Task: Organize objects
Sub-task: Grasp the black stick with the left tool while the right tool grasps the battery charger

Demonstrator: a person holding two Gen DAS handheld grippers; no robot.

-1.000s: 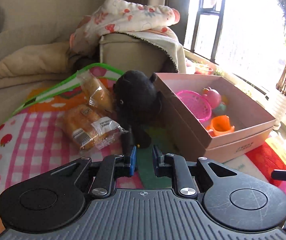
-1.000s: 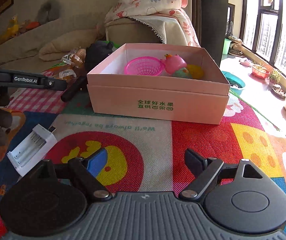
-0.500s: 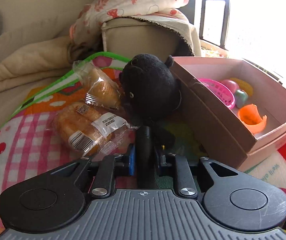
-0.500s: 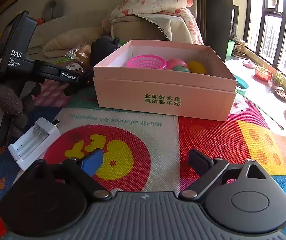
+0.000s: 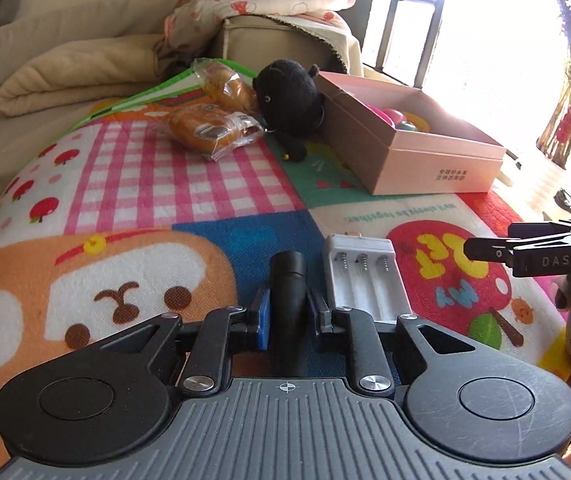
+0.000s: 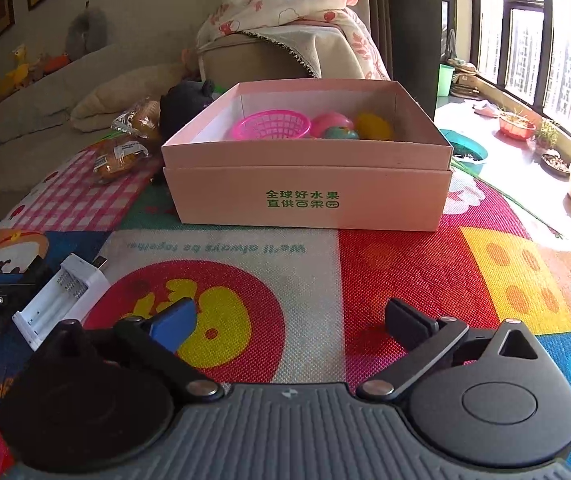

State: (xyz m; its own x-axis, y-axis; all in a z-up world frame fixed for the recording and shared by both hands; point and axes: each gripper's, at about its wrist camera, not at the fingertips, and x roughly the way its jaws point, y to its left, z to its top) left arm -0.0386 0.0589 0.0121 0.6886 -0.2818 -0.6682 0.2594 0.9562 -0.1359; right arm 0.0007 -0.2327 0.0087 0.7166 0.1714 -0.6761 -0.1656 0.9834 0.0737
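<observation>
Left wrist: left gripper (image 5: 288, 312) clamped on black cylinder (image 5: 288, 280), carried back from the plush (image 5: 289, 92) to beside the charger (image 5: 361, 276).
Right wrist: right gripper (image 6: 291, 320) has just been opening, nothing between; box (image 6: 309, 196) ahead, probably next destination.

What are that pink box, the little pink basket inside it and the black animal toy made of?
The pink box looks like matte cardboard: thin, flat walls with folded edges and printed lettering. The pink basket seems glossy moulded plastic, with an open lattice you can see through. The black animal toy looks like soft plush fabric, fuzzy and without shine.
</observation>
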